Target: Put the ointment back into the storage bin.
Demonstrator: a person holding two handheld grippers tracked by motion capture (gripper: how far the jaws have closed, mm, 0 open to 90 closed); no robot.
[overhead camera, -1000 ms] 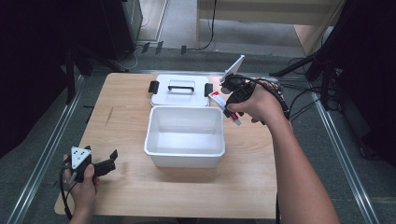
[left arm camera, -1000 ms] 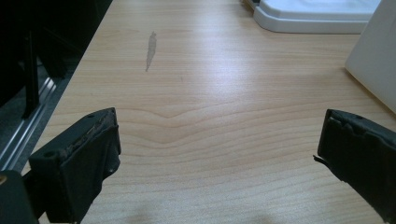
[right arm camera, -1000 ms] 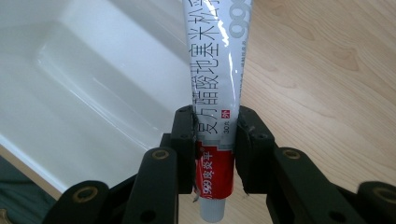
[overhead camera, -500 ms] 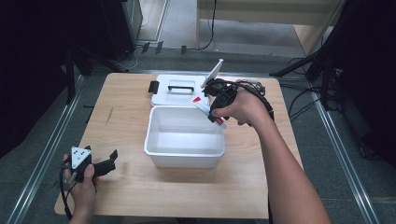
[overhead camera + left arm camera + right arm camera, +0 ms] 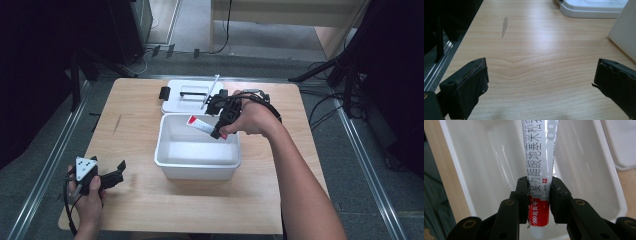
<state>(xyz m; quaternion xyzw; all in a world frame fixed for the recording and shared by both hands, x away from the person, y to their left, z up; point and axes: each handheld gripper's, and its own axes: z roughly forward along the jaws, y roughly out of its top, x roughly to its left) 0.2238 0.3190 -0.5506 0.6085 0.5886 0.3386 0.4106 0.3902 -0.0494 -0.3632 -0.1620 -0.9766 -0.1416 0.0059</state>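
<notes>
Here the right gripper [image 5: 539, 195] pinches 1 ointment tube [image 5: 540, 167] over the white bin [image 5: 165, 160], its long axis pointing into the hollow; the left gripper [image 5: 541, 87] rests spread, well apart.

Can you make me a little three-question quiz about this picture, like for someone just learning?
1. What is the right gripper holding?
2. True or false: the left gripper is holding the lid.
3. What does the held thing hang over? A) the lid B) the white tub C) bare table

Key:
1. A white and red tube, pinched near its cap end.
2. False. Its jaws are open with nothing between them, near the table's front left corner.
3. B. In the right gripper view, the open tub lies below the tube.
</notes>
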